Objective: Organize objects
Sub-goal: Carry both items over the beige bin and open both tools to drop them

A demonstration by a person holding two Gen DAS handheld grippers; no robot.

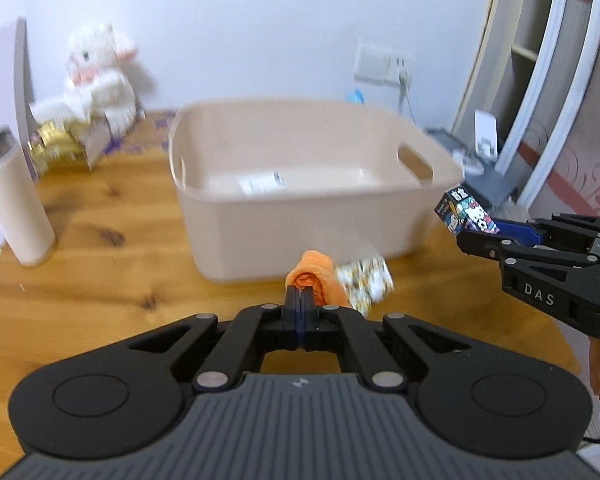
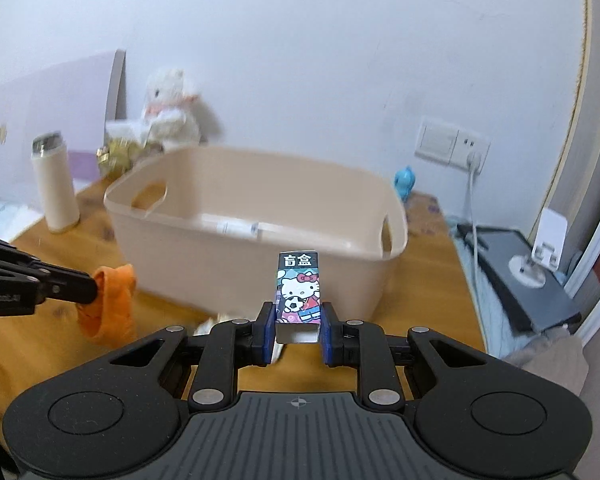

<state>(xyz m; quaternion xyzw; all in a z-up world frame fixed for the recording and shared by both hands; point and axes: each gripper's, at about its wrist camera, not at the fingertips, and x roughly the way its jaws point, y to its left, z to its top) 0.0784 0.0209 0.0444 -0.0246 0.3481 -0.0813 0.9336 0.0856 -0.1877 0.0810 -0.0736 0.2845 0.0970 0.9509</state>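
Wooden tabletop [image 1: 92,248], knotty orange-brown grain, with a beige plastic bin [image 1: 300,200] standing at its centre as landmark. Left of the bin: an upright cream thermos [image 1: 14,204] with a metal cap. Behind the bin's left corner, against the wall: a white plush toy [image 1: 100,76] beside gold-wrapped items [image 1: 54,148] and small white boxes. Behind the bin's right corner: a small blue figurine [image 2: 404,184]. In front of the bin: a small patterned box [image 1: 366,282], blurred, lying on the wood.
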